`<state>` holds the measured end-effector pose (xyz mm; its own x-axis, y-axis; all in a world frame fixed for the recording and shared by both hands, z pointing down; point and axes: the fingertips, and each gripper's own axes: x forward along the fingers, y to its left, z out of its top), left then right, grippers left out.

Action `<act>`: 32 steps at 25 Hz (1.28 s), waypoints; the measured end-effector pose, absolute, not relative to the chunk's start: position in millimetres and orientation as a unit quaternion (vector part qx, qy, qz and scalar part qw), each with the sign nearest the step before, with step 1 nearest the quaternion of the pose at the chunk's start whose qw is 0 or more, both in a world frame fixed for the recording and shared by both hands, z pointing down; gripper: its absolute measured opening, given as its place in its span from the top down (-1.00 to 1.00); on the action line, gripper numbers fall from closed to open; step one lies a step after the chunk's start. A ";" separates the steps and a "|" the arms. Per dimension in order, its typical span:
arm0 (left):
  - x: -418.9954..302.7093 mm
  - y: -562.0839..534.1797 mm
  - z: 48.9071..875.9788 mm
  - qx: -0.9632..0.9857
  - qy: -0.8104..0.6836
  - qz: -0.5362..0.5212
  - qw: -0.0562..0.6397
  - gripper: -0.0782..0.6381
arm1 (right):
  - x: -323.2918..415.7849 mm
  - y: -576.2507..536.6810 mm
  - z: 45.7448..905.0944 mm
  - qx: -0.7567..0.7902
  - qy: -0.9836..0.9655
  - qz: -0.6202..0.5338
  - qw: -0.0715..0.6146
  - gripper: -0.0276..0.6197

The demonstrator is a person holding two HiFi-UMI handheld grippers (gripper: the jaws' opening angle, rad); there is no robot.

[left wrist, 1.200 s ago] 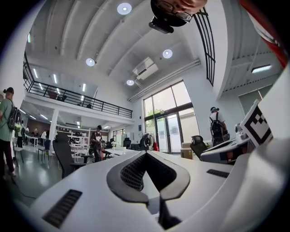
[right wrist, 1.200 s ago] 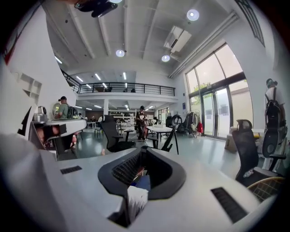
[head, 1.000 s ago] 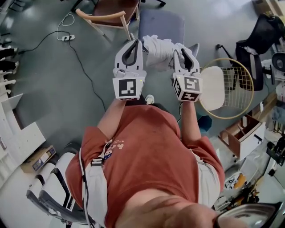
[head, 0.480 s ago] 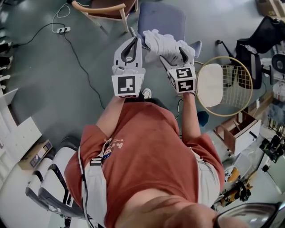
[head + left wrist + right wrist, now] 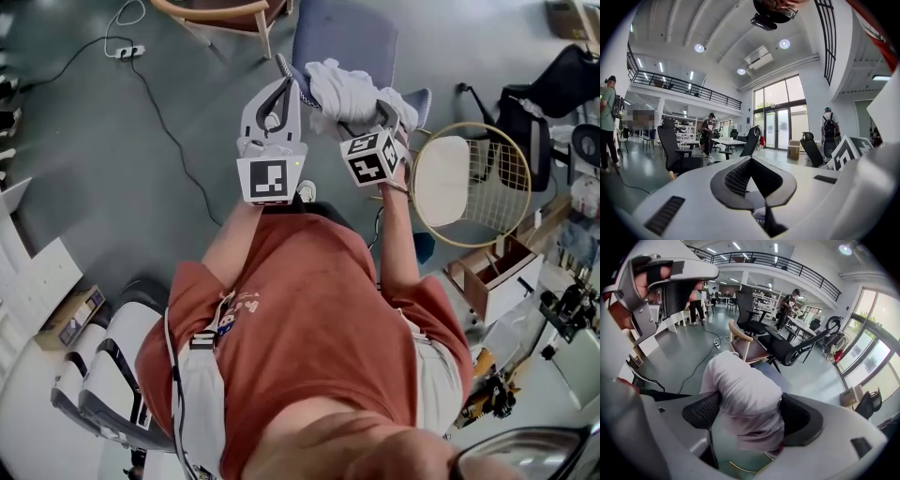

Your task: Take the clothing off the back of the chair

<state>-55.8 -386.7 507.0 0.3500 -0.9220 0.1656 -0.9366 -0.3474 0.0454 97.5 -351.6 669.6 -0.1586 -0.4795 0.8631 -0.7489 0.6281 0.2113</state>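
Your right claw (image 5: 382, 114) has just been opening wide. The soft white cloth (image 5: 345, 86) sits between its jaws, on the blue-grey padded chair (image 5: 349, 36) (its near edge). Your left claw (image 5: 283, 86) is pinched shut.

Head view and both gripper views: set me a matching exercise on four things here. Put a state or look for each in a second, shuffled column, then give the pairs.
Column one:
1. white garment
2. left tongs
3. right tongs
4. round wire chair

Column two:
A. spread wide, cloth between them
B. gold frame, pale seat, standing apart at the person's right
C. closed together
D. bunched up at the blue chair

Pairs: 1-D, 2-C, 3-A, 4-B.

The right tongs have just been opening, with the garment between them.
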 end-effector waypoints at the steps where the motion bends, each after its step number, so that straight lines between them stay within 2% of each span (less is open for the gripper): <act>1: -57.6 -388.7 508.5 0.818 -0.569 0.054 0.065 0.74 | 97.5 -353.5 671.8 0.411 -0.746 0.135 0.506 -0.26; 9: -63.6 -406.0 514.2 0.815 -0.576 0.028 0.049 0.74 | 102.6 -362.3 683.2 0.423 -0.710 0.098 0.555 -0.25; 14: -58.7 -403.1 515.1 0.817 -0.574 0.027 0.054 0.74 | 109.0 -360.3 681.6 0.423 -0.709 0.088 0.557 -0.18; 19: -57.3 -396.8 509.9 0.820 -0.570 0.027 0.050 0.74 | 105.3 -357.6 674.6 0.410 -0.725 0.058 0.550 0.11; 28: -57.2 -378.6 497.8 0.821 -0.569 0.023 0.039 0.74 | 95.1 -345.8 648.8 0.429 -0.753 0.048 0.497 0.36; 31: -56.2 -372.2 492.7 0.821 -0.569 0.021 0.034 0.74 | 94.5 -341.0 640.9 0.453 -0.766 0.074 0.449 0.65; 32: -56.2 -370.2 490.8 0.821 -0.570 0.020 0.033 0.74 | 95.2 -340.1 640.3 0.461 -0.769 0.085 0.434 0.69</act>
